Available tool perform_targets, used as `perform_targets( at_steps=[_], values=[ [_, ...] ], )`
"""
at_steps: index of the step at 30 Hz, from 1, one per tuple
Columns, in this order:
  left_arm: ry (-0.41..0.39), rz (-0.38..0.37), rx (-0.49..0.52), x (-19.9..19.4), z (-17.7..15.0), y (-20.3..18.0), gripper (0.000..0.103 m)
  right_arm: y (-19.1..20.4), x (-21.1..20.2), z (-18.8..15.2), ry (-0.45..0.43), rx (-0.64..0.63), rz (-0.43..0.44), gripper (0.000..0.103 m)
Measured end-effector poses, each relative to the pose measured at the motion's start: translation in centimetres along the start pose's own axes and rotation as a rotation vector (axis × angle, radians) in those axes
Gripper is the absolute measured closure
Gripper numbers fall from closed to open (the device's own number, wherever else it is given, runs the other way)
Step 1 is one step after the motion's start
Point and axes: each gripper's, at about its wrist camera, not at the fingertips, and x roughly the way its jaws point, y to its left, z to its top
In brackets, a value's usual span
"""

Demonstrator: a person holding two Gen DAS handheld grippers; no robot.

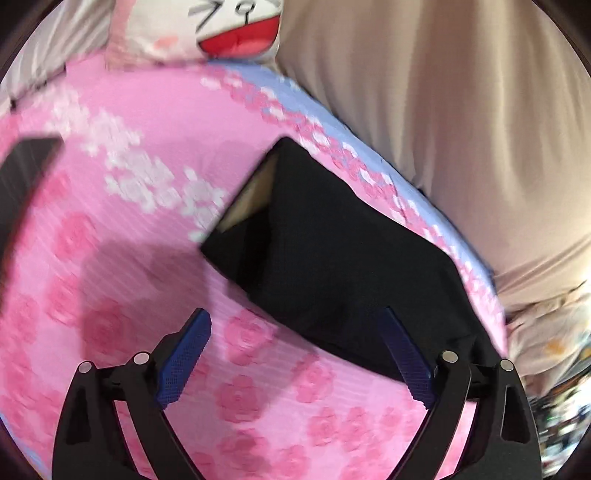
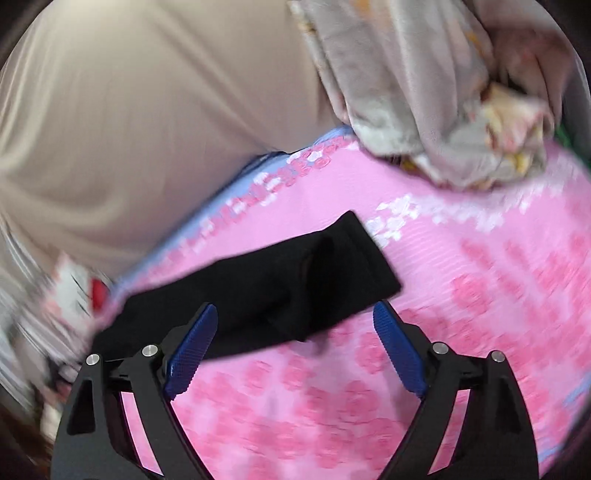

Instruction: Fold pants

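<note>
The black pants lie folded on the pink flowered bed cover, near its blue edge. A tan lining shows at their far left corner. My left gripper is open and empty, hovering just short of the pants' near edge. In the right wrist view the pants lie as a long black band across the cover. My right gripper is open and empty, its jaws standing on either side of the pants' near edge. Both views are blurred by motion.
A beige curtain hangs past the bed edge. A cartoon pillow lies at the far end. A dark flat object lies at the left. A crumpled grey blanket lies on the cover.
</note>
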Motion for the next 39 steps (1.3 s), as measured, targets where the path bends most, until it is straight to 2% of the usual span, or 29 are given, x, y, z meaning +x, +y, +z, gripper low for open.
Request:
perform_targets(
  at_steps=[2, 3, 4, 5, 6, 7, 8, 9, 10, 12, 13, 14, 15, 18, 19, 20, 21, 23, 24, 25, 26, 30, 32, 33, 34, 35, 36, 39],
  values=[
    [0.042, -0.018, -0.048, 1.2, 0.0, 0.0, 0.013, 0.0, 1.5, 0.8, 0.026, 0.054, 0.016, 0.018],
    [0.060, -0.012, -0.053, 1.8, -0.1, -0.1, 0.015, 0.3, 2.4, 1.0, 0.043, 0.061, 0.007, 0.021],
    [0.077, 0.015, -0.044, 2.3, -0.2, -0.5, 0.018, 0.8, 3.7, 1.3, 0.066, 0.039, -0.022, 0.039],
    [0.059, 0.065, -0.010, 2.4, -0.3, -1.4, 0.057, 1.2, 4.6, 1.4, 0.086, 0.017, -0.060, 0.052],
    [0.083, 0.074, 0.029, 2.8, -0.2, -2.1, 0.079, 1.7, 5.9, 1.8, 0.120, -0.010, -0.108, 0.077],
    [0.119, 0.091, 0.044, 3.4, 0.0, -2.6, 0.092, 2.2, 7.2, 2.4, 0.143, -0.038, -0.161, 0.095],
    [0.137, 0.092, 0.028, 3.6, 0.5, -3.0, 0.093, 3.1, 8.0, 3.4, 0.140, -0.072, -0.205, 0.095],
    [0.140, 0.092, 0.030, 3.5, 1.1, -3.4, 0.094, 4.3, 7.9, 4.4, 0.111, -0.114, -0.226, 0.095],
    [0.137, 0.092, 0.051, 3.2, 1.8, -3.9, 0.094, 6.2, 6.9, 5.7, 0.045, -0.178, -0.213, 0.096],
    [0.097, 0.079, 0.100, 1.4, 3.2, -5.0, 0.094, 10.5, 3.7, 7.5, -0.082, -0.347, -0.175, 0.096],
    [0.091, 0.064, 0.117, 0.7, 3.9, -5.2, 0.093, 12.0, 2.6, 7.5, -0.104, -0.441, -0.189, 0.096],
    [0.092, 0.053, 0.151, -0.2, 4.3, -5.4, 0.092, 12.4, 2.2, 7.1, -0.097, -0.521, -0.227, 0.096],
    [0.092, 0.071, 0.189, -0.7, 4.5, -5.5, 0.092, 11.5, 2.7, 6.3, -0.044, -0.569, -0.257, 0.095],
    [0.159, 0.112, 0.256, 0.2, 4.0, -4.3, 0.092, 5.7, 5.4, 3.2, 0.175, -0.531, -0.356, 0.090],
    [0.188, 0.119, 0.259, 0.7, 3.9, -3.6, 0.091, 3.2, 6.5, 1.5, 0.257, -0.509, -0.413, 0.084],
    [0.221, 0.135, 0.259, 1.7, 3.3, -2.8, 0.091, 1.7, 6.9, 0.3, 0.292, -0.486, -0.420, 0.081],
    [0.245, 0.148, 0.262, 2.5, 2.7, -2.1, 0.091, 1.2, 6.1, -0.2, 0.243, -0.464, -0.386, 0.078],
    [0.242, 0.146, 0.251, 2.8, 2.1, -1.1, 0.089, 1.1, 3.9, 0.0, 0.162, -0.385, -0.333, 0.055],
    [0.233, 0.132, 0.241, 2.7, 2.1, -0.8, 0.089, 1.3, 3.1, 0.3, 0.129, -0.359, -0.308, 0.034],
    [0.225, 0.123, 0.234, 2.5, 2.1, -0.7, 0.088, 1.5, 2.4, 0.6, 0.100, -0.348, -0.286, 0.028],
    [0.220, 0.120, 0.225, 2.3, 2.1, -0.5, 0.087, 1.7, 2.0, 1.2, 0.087, -0.332, -0.260, 0.026],
    [0.224, 0.130, 0.223, 2.1, 2.2, -0.1, 0.086, 1.0, 2.8, 3.7, 0.089, -0.235, -0.191, 0.026],
    [0.223, 0.134, 0.221, 2.1, 2.1, -0.2, 0.086, 0.3, 5.5, 4.7, 0.163, -0.160, -0.189, 0.027],
    [0.223, 0.136, 0.220, 2.3, 2.1, -0.3, 0.085, 0.2, 6.9, 4.6, 0.206, -0.133, -0.178, 0.047],
    [0.223, 0.137, 0.216, 2.4, 2.1, -0.4, 0.085, 0.7, 8.5, 4.5, 0.255, -0.151, -0.183, 0.080],
    [0.226, 0.137, 0.210, 2.5, 2.2, -0.4, 0.085, 1.8, 9.4, 4.4, 0.264, -0.213, -0.234, 0.091],
    [0.229, 0.137, 0.204, 2.7, 2.5, -0.5, 0.085, 3.1, 9.9, 4.7, 0.251, -0.273, -0.264, 0.094],
    [0.234, 0.150, 0.203, 3.0, 2.9, -0.8, 0.085, 9.8, 6.3, 6.8, -0.003, -0.504, -0.272, 0.095]
  ],
)
